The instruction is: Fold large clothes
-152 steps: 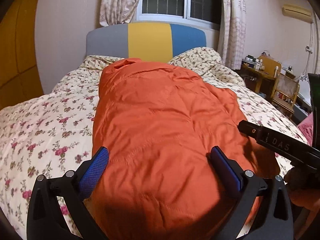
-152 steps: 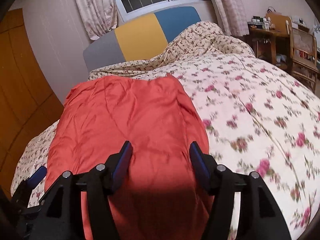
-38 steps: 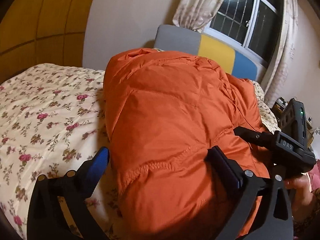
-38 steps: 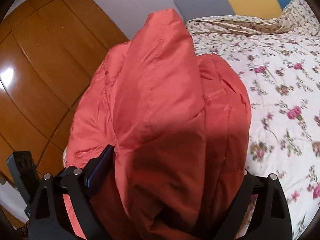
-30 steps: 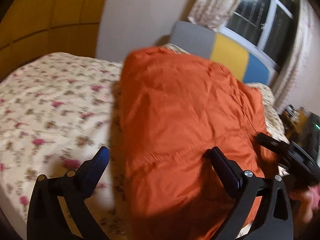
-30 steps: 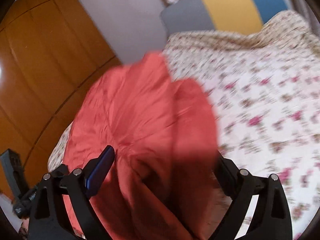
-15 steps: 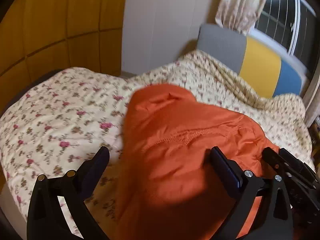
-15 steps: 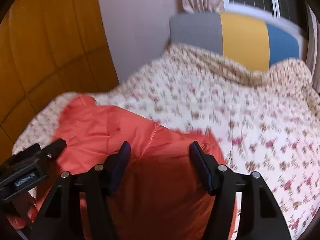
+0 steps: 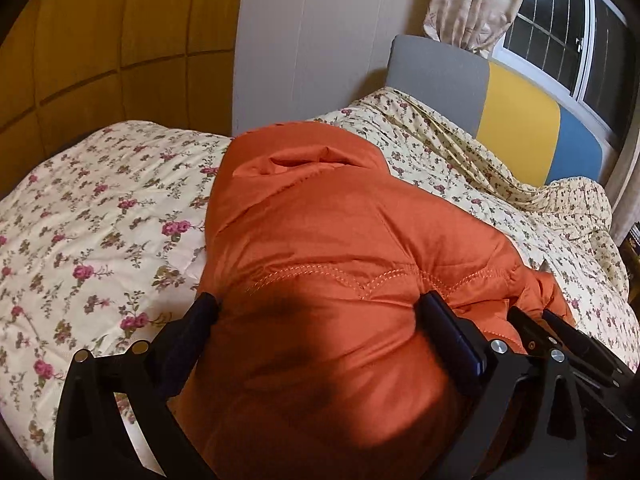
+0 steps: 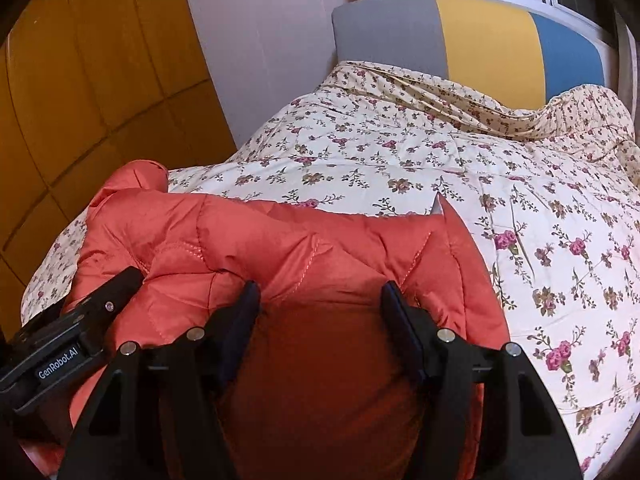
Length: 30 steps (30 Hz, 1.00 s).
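Your left gripper (image 9: pixel 320 316) and right gripper (image 10: pixel 320 298) both pinch bulges of the puffy orange quilted jacket (image 9: pixel 340 240), bundled on the floral bedspread (image 9: pixel 88 216). Its slick padding may spring open on release.

Warm dim indoor light, sharp focus, dark shadows below (fisheye-bent, vignetted edges).
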### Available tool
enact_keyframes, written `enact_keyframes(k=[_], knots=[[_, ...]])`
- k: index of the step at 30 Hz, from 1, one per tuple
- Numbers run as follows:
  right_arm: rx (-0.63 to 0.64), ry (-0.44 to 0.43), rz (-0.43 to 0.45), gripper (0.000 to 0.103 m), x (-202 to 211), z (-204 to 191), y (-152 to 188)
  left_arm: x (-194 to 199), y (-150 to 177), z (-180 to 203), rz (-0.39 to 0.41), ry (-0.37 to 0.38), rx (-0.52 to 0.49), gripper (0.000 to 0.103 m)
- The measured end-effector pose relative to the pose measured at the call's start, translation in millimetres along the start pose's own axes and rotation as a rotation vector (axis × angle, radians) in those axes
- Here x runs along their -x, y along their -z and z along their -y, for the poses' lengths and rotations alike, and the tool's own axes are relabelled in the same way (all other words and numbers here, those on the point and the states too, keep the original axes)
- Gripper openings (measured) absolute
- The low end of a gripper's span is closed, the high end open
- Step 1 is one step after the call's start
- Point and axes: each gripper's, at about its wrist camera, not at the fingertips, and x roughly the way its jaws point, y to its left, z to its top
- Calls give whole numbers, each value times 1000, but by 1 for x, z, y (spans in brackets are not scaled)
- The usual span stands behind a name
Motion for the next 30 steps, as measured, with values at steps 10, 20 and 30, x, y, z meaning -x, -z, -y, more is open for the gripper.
enact_keyframes(k=[10,20,30], knots=[[-18,-25,33,66,15,5,11,9,5,7,27,-37,-31,100],[7,0,47,93,91,0,50,89,48,5,105,-16,-60,100],[-10,-5,59,101,175,-4,101,156,93,-10,78,-20,-87,100]])
